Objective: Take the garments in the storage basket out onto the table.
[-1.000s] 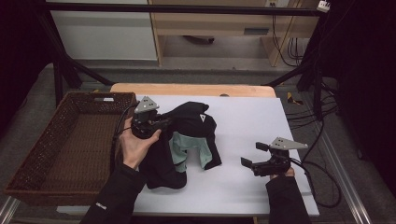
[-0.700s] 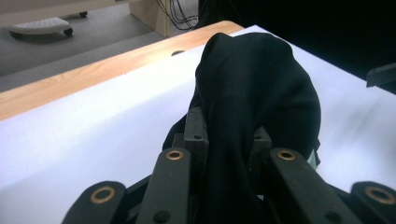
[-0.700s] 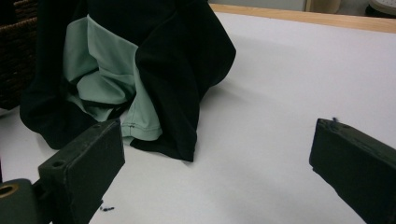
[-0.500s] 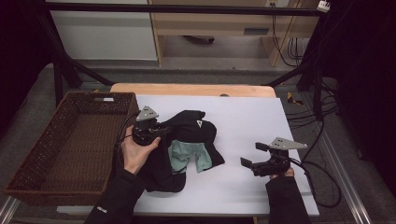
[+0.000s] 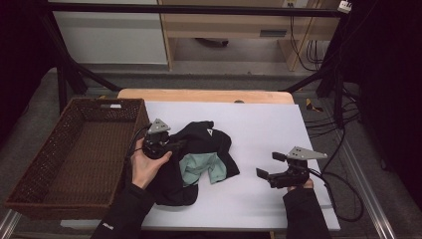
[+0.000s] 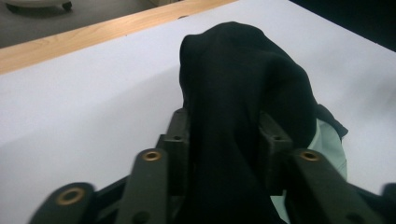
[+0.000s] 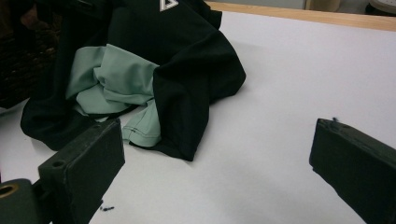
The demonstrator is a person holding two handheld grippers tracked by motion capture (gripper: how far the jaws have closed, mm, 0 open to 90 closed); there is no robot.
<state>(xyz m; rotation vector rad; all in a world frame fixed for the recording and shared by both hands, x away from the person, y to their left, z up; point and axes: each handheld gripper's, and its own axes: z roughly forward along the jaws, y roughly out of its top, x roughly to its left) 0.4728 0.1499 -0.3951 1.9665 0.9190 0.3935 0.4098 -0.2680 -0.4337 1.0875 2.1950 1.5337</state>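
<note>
A crumpled black garment (image 5: 199, 149) with pale green patches (image 5: 199, 169) and a small white triangle mark lies on the white table (image 5: 259, 124), left of centre. My left gripper (image 5: 175, 145) is shut on a fold of the black garment (image 6: 233, 116), which bulges up between its jaws. My right gripper (image 5: 263, 167) stands open near the table's front right, apart from the cloth. Ahead of its wide-spread jaws lies the garment (image 7: 187, 70), with its green part (image 7: 116, 79) showing.
A dark wicker basket (image 5: 64, 149) stands at the left edge of the table, right beside my left hand. A wooden strip (image 5: 204, 95) runs along the table's far edge. Cables (image 5: 343, 169) trail off at the right.
My left gripper has moved towards me and slightly left with the cloth in it, dragging the garment along. The right gripper has stayed put, open.
</note>
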